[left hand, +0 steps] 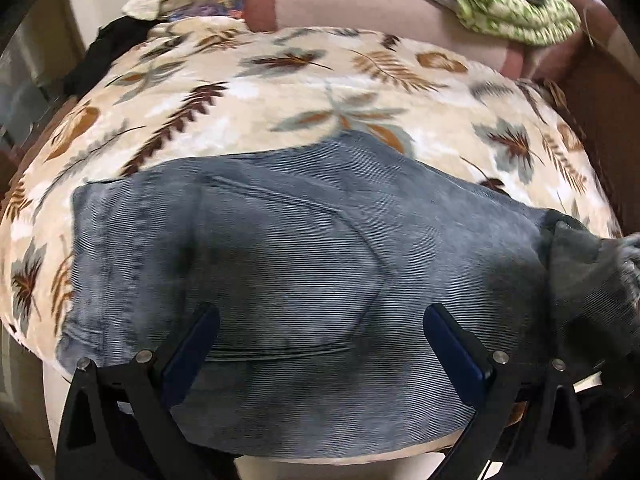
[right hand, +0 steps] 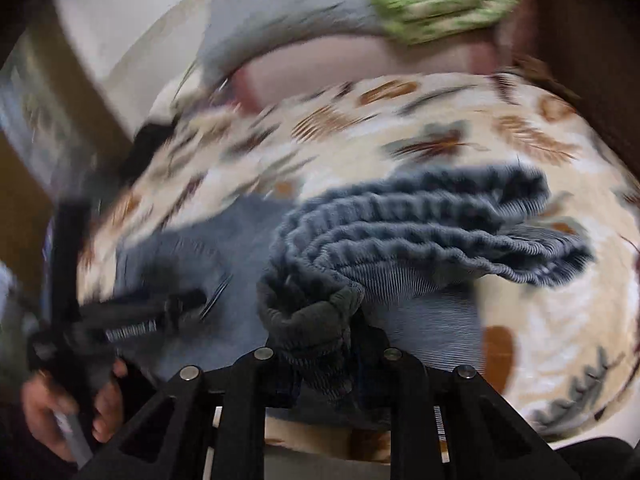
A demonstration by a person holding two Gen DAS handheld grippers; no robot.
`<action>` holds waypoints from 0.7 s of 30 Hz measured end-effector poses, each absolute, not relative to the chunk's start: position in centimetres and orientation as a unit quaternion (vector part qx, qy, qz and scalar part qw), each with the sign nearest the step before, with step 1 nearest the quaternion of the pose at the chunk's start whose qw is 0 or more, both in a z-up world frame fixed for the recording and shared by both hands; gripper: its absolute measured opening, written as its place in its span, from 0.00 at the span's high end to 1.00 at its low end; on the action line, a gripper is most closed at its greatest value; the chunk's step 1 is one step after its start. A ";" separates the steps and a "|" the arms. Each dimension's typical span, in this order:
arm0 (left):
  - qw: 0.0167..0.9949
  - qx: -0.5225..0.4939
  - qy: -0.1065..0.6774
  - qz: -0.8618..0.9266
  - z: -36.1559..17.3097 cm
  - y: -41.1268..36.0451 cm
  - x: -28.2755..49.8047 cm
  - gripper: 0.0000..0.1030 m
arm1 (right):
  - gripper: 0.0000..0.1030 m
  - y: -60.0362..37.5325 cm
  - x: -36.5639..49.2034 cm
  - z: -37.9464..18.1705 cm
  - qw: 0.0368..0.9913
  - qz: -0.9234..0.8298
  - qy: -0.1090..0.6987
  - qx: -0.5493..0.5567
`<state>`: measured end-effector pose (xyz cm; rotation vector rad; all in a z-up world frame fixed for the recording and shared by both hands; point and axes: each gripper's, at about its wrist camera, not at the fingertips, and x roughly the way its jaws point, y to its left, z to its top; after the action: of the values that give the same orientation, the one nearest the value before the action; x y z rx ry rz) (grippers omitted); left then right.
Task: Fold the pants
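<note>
Grey-blue corduroy pants (left hand: 288,248) lie flat on a leaf-patterned blanket (left hand: 248,92). My left gripper (left hand: 322,328) hovers over them, wide open, blue pads (left hand: 192,344) on either side of a pocket seam and nothing between them. In the right wrist view my right gripper (right hand: 332,344) is shut on a bunched fold of the pants (right hand: 312,312), which hides its fingertips. The ruffled elastic waistband (right hand: 420,224) hangs lifted just beyond it. That raised bunch (left hand: 580,272) shows at the right edge of the left wrist view.
A hand (right hand: 64,404) holds the left gripper (right hand: 160,312) at the lower left of the right wrist view. A green patterned cloth (left hand: 512,4), grey fabric and a pinkish pillow (left hand: 360,8) lie at the bed's far end. A brown wooden side (left hand: 600,92) runs along the right.
</note>
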<state>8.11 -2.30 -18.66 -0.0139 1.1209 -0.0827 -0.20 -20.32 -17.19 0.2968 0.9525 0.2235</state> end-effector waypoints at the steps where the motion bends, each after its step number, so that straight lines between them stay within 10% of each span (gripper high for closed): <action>1: 0.847 -0.013 0.530 -0.036 -18.6 -1.4 8.0 0.01 | 0.76 -19.6 0.1 -17.5 0.866 0.117 0.466 0.139; 12: 0.845 -0.050 0.532 -0.027 -19.2 2.5 7.3 0.01 | 0.38 -20.6 -1.6 -16.6 0.865 0.211 0.423 0.168; 18: 0.845 -0.038 0.528 -0.076 -18.8 -0.7 6.2 0.01 | 0.37 -24.4 0.4 -16.7 0.879 0.116 0.424 0.186; 21: 0.848 -0.004 0.522 -0.097 -19.1 -3.5 5.5 0.01 | 0.52 -24.6 3.1 -17.5 0.882 0.078 0.437 0.155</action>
<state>5.53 -3.51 -19.07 -0.0095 1.0998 -0.2039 3.12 -24.63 -17.55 0.3233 0.9107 0.1631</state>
